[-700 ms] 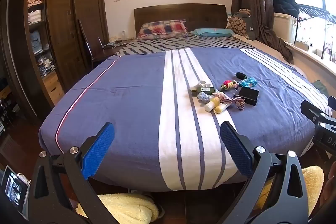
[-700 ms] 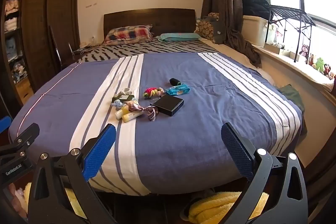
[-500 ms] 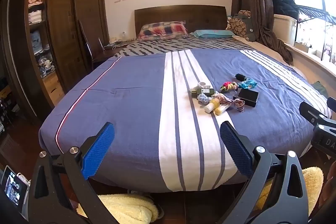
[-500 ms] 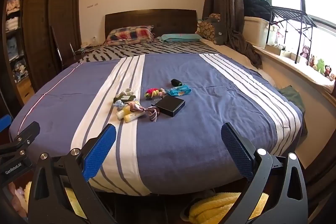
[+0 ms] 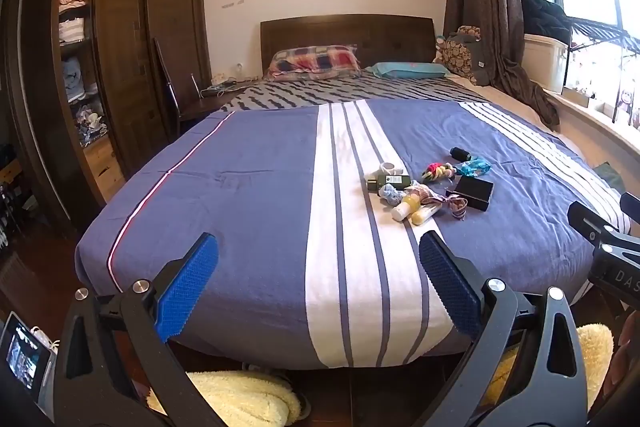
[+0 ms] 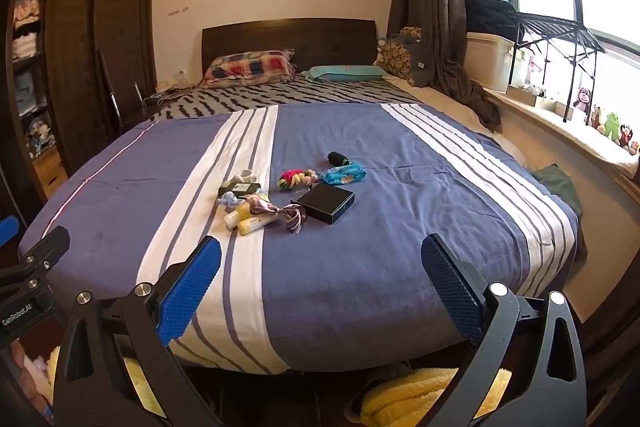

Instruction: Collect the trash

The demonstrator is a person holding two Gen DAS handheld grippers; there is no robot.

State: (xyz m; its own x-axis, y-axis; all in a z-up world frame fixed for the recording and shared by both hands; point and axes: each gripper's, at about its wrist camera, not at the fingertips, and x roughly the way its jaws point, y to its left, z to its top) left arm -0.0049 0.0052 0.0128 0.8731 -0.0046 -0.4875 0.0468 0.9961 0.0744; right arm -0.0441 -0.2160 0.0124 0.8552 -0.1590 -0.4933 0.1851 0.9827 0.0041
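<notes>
item: trash cluster [image 6: 288, 193], small bottles, ribbon, wrappers and a black box [image 6: 323, 203], mid-bed on the striped blue cover [image 6: 380, 267]. lies ahead and slightly left of right gripper [image 6: 320, 283], ahead and right of left gripper [image 5: 318, 285]. both tongs wide apart, empty, at the foot edge. right judged nearer.

The left tool [image 5: 318, 287] is spread wide, its blue pads holding nothing. The right tool [image 6: 320, 287] is likewise spread wide and empty, level beside it.
</notes>
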